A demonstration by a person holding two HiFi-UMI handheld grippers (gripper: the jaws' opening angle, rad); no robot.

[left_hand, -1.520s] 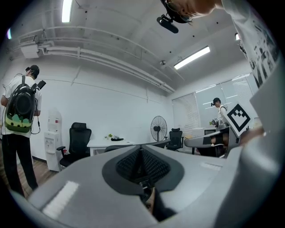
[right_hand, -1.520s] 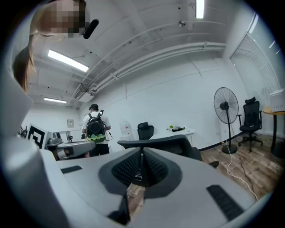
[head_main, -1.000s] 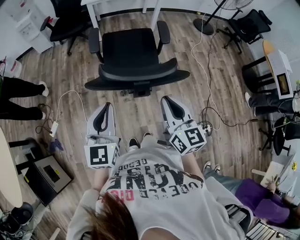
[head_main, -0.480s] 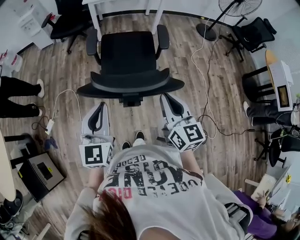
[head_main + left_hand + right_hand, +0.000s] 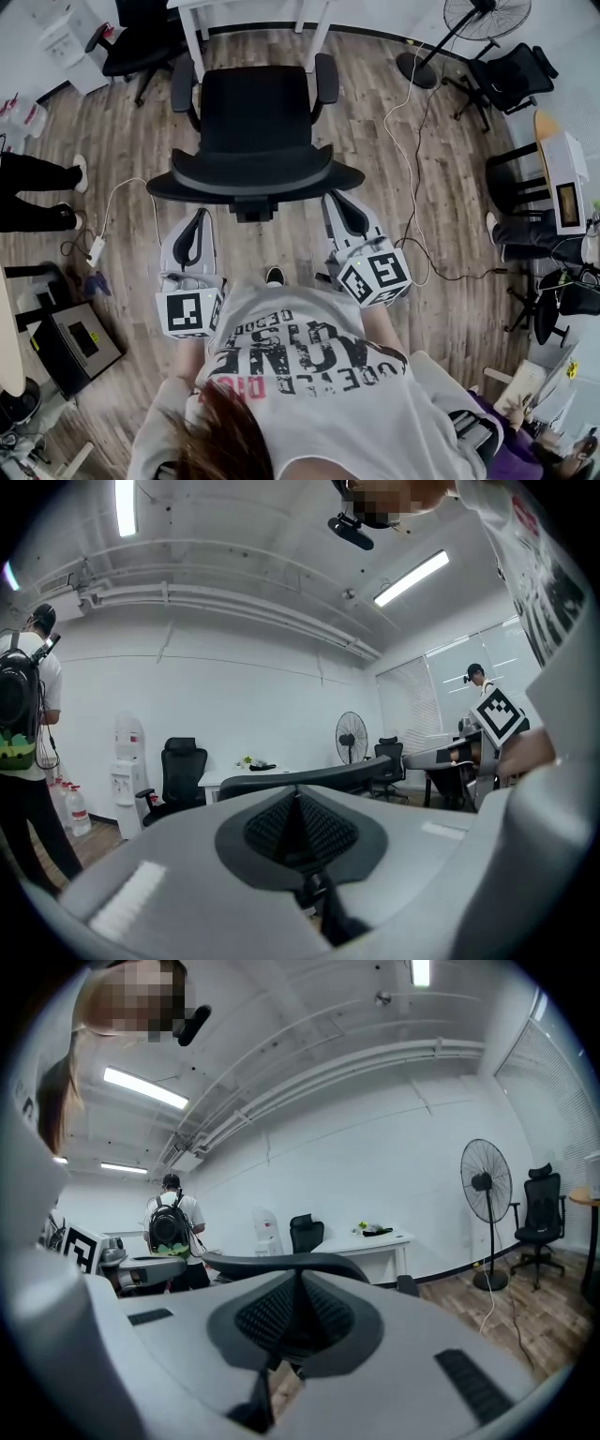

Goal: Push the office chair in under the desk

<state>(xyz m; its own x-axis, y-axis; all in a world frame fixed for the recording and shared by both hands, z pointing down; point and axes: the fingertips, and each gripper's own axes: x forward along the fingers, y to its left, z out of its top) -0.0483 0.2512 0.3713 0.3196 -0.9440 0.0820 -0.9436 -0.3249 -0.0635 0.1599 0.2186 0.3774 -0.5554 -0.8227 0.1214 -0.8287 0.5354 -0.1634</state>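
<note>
Both grippers sit closer to the chair's backrest (image 5: 253,176) than 1 s ago, and the chair (image 5: 253,103) now faces the bench (image 5: 190,37) more squarely.

Jaws: left gripper (image 5: 199,217) and right gripper (image 5: 337,200) both have jaws together, nothing between. Each points about level at the backrest; the gripper views show its top edge just beyond the tips. Contact can't be confirmed.

Chair posn: on the wood floor (image 5: 422,206), seat toward the bench, front edge between the two white bench legs, not yet under the top.

Handling (est.): a rolling office chair, moderately heavy, should move freely on a hard floor but swivels about its column. The backrest is prob. sprung, so expect some give before the base moves.

Contact pts: closed tips flat on the backrest's upper band, one each side of centre, equal force. Uneven pressure will likely spin the seat. Check armrests (image 5: 325,75) vs. bench legs.
</note>
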